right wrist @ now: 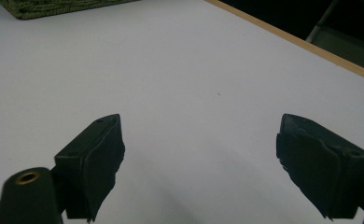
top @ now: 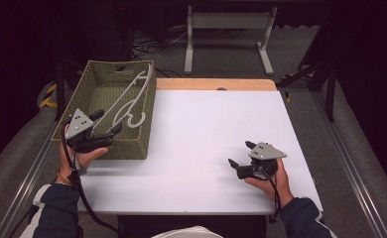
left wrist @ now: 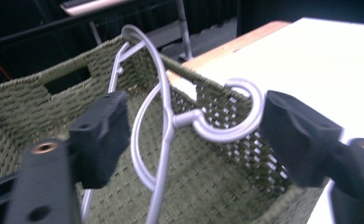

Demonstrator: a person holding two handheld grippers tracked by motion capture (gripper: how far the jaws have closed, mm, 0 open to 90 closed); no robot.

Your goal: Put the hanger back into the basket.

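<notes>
A: Where is the hanger (top: 128, 101) seen?

B: It is seen in the basket (top: 85, 94), at the far left of the surface (top: 201, 134). It is pale grey. It lies slanted, its far end propped on the basket's far right rim and its hook toward the near end. In the left gripper view the hook (left wrist: 234, 114) is curled against the basket's right wall.

A: How is the left gripper (top: 103, 125) placed?

B: It is held at the basket's near left corner, pointed in over the rim toward the hanger. Its jaws are spread wide. In its own view the hanger's neck and hook are seen between the two jaws, but no pad is pressed on them; the hook's outer curve is just beside the right jaw. So the hanger is released, not grasped.

A: And the right gripper (top: 242, 154)?

B: It is held low over the near right part of the surface, well apart from the basket. Its jaws are spread too, with bare white surface between them in its own view. Nothing is grasped.

A: Can any brand, label or writing be read?

B: None can be made out. The basket is plain green weave with a cut-out handle slot (left wrist: 67, 80) in its far wall. The hanger carries no mark that can be read. The grey plates on the grippers show small holes, no lettering.

A: What else is seen?

B: A wooden strip (top: 216, 84) runs along the far edge of the surface.
</notes>
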